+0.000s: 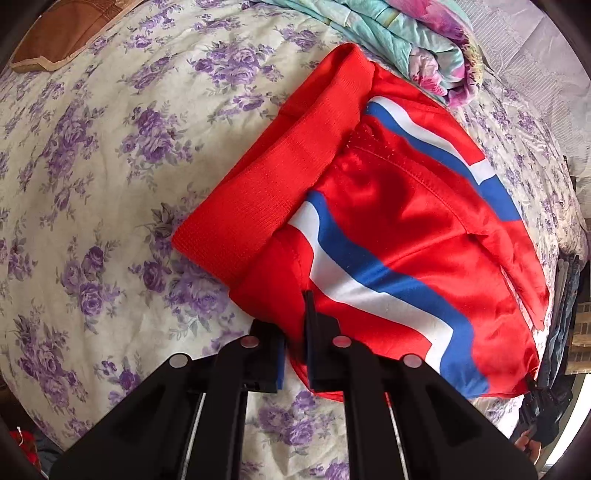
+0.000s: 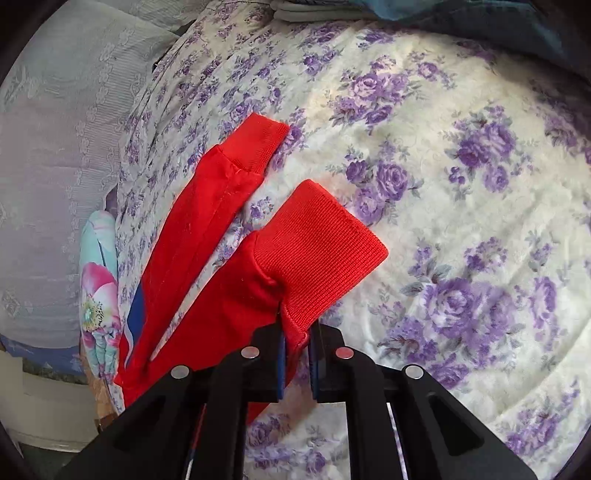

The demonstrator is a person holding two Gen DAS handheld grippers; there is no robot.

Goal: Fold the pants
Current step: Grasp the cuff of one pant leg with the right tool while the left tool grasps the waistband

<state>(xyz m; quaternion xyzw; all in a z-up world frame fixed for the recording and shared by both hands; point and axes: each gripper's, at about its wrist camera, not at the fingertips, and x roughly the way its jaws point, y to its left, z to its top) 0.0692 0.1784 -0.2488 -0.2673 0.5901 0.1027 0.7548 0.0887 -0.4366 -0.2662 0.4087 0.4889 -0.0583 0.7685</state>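
Note:
Red pants [image 1: 388,236] with blue and white stripes lie on a floral bedsheet [image 1: 92,184], the ribbed waistband [image 1: 266,184] toward the left. My left gripper [image 1: 295,354] is shut on the pants' near edge. In the right wrist view two red legs run away from me, each ending in a ribbed cuff; the far cuff [image 2: 255,147] lies flat. My right gripper [image 2: 297,354] is shut on the near leg just below its cuff [image 2: 321,254], which stands lifted off the sheet [image 2: 461,184].
A folded turquoise and pink floral quilt [image 1: 417,44] lies behind the pants and shows in the right wrist view [image 2: 98,295]. A brown cushion [image 1: 62,33] sits at the far left. The bed edge with dark clothes [image 1: 561,332] is at the right.

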